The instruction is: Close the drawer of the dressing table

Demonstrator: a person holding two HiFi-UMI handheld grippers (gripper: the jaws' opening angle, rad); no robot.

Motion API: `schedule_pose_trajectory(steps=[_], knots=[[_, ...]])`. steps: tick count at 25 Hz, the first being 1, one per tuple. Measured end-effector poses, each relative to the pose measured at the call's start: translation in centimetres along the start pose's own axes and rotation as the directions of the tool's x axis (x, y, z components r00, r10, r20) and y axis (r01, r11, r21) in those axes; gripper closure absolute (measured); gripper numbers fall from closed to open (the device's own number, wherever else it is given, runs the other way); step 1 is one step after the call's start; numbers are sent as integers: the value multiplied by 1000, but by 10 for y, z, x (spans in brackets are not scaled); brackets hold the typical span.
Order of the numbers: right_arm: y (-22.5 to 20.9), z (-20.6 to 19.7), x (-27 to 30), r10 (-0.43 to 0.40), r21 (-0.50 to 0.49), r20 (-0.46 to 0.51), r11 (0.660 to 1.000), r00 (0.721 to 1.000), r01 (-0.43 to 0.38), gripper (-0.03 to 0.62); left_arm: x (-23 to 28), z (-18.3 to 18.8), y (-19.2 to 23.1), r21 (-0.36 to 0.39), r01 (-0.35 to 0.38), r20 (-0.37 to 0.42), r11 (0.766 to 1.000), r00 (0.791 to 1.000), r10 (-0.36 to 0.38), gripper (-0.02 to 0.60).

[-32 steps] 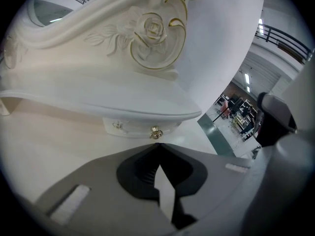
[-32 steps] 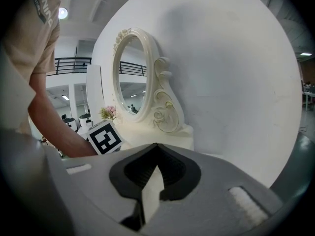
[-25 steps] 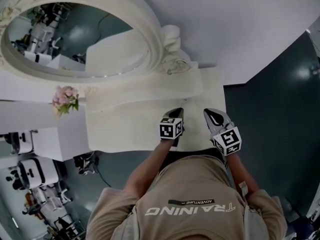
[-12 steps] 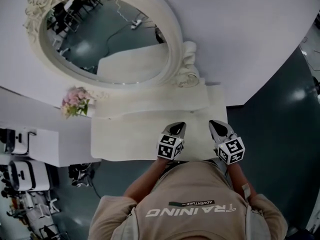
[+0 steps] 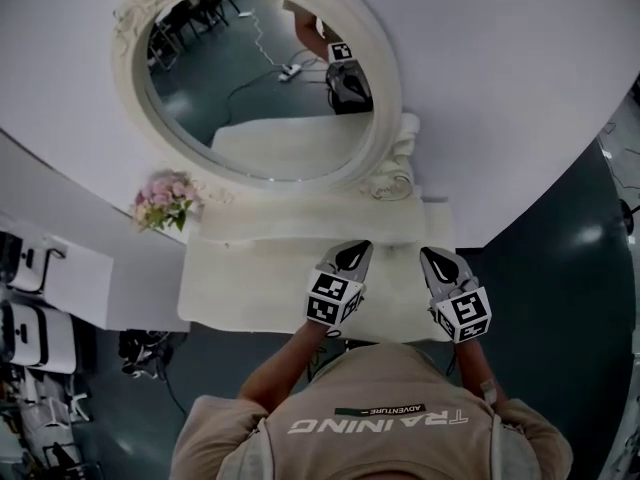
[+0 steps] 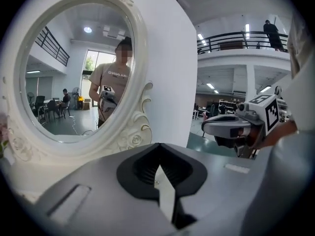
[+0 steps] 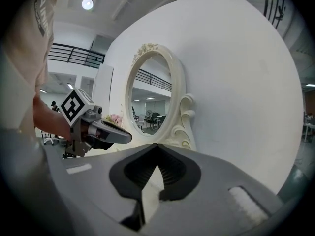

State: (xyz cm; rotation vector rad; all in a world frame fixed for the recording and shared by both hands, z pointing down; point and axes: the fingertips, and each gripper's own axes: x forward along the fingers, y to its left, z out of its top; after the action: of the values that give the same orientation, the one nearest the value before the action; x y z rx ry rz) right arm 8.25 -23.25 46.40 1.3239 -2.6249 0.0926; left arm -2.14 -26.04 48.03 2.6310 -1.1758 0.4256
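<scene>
Drawer: not shown in any view. It is judged to sit under the front edge of the table, below both grippers, so whether it is open or closed cannot be told.
Left gripper: jaws are brought together with nothing between them. The tips are pointed to 12 over the table's front edge.
Right gripper: jaws are likewise together and empty. It is held at 3 o'clock of the left one, near the table's right end.
Key relation: the front edge is laid from 9 to 3. The drawer face is judged to lie beneath the tips, toward 6, so a drop and then a push toward 12 would be called for. Neither gripper is plainly nearer.
Change: the mirror has been brought lower and fuller into the head view, and a gripper's reflection is now shown in it. The grippers are kept over the same front edge.
</scene>
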Motion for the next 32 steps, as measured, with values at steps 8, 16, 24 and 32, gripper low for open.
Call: schedule_pose_trajectory(steps=[8,16,24,32], knots=[[6,56,13,12,-74,89,997,996,-6,592,-31,46,19,21,-33,121,999,992,31,563],[4,97,11,-9,-82,159,996,987,22,592,-54,75,34,37,-63,194,997,979,55,563],[3,123,3,-37,-118,205,991,978,62,592,-64,103,37,50,-68,272,996,961,52,563],[7,124,1,-41,-124,210,990,977,68,592,-61,115,43,44,-81,300,996,952,64,563]])
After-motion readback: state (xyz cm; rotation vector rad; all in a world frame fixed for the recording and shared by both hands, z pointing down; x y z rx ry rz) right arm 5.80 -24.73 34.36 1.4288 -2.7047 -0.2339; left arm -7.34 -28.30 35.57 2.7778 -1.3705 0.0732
